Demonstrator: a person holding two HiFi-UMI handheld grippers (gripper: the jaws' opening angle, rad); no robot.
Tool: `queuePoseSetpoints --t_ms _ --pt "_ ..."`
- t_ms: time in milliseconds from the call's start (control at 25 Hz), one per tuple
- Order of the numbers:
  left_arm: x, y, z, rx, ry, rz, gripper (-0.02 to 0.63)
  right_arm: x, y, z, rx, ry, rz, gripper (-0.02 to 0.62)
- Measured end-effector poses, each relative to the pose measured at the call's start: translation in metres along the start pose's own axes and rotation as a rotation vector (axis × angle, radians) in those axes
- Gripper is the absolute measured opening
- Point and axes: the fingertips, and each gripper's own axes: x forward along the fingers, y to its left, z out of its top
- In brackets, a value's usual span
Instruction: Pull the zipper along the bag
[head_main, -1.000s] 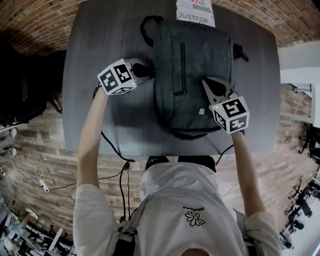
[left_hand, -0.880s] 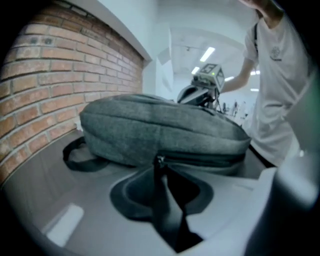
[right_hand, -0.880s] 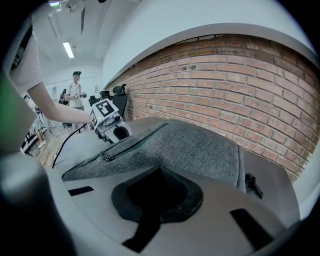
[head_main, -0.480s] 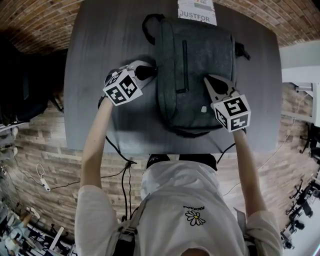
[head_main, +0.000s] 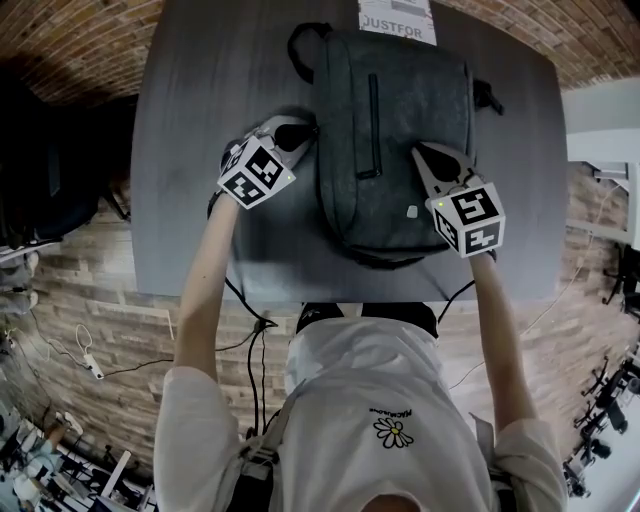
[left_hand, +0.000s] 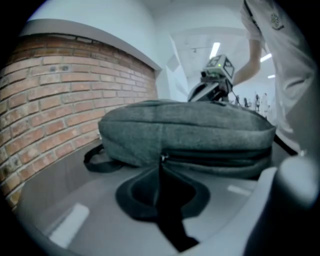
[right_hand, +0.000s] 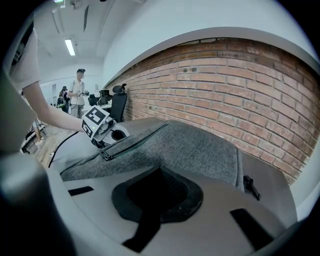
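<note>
A grey backpack (head_main: 395, 120) lies flat on the dark table (head_main: 200, 100). My left gripper (head_main: 303, 131) is against the bag's left side. In the left gripper view its jaws (left_hand: 161, 164) have just been closing and now meet at the side zipper (left_hand: 220, 158), pinched on the small metal zipper pull (left_hand: 161, 158). My right gripper (head_main: 421, 153) rests on the bag's top near its right edge. Its jaws (right_hand: 158, 173) look shut, with nothing visible between them, over the grey fabric (right_hand: 200, 145). A second zipper (head_main: 373, 125) runs along the top.
A printed paper sign (head_main: 397, 18) lies at the table's far edge behind the bag. The bag's black carry loop (head_main: 300, 50) sticks out at its far left corner. A cable (head_main: 245, 320) hangs below the near edge. People (right_hand: 79, 87) stand far off.
My left gripper has shifted a little toward the bag's side and tilted, so its marker cube shows turned. The right gripper has stayed where it was on the bag.
</note>
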Motion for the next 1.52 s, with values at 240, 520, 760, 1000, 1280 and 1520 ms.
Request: queuePoseSetpoints --t_ms 240,520,760,1000,1280,1520 --pt "0.006 -0.002 0.002 0.107 0.051 -0.027 0.002 0.0 -0.001 0.0 -0.011 -0.001 -0.005 0.0" --pt "-0.002 -0.007 -0.003 0.189 0.129 -0.086 0.002 0.002 0.001 -0.001 -0.001 0.005 -0.005 0.0" --pt "-0.026 -0.057 -0.009 0.277 0.199 -0.201 0.002 0.002 -0.001 0.0 -0.004 0.014 -0.014 0.0" --pt "-0.049 -0.125 -0.016 0.286 0.247 -0.3 0.003 0.003 -0.001 0.0 -0.011 0.01 -0.034 0.0" --pt "-0.054 -0.184 -0.01 0.157 0.257 -0.3 0.008 0.003 0.0 -0.001 -0.025 0.012 -0.071 -0.004" --pt "-0.051 -0.216 -0.003 0.12 0.286 -0.34 0.017 0.005 0.008 0.0 -0.072 0.018 -0.08 -0.009"
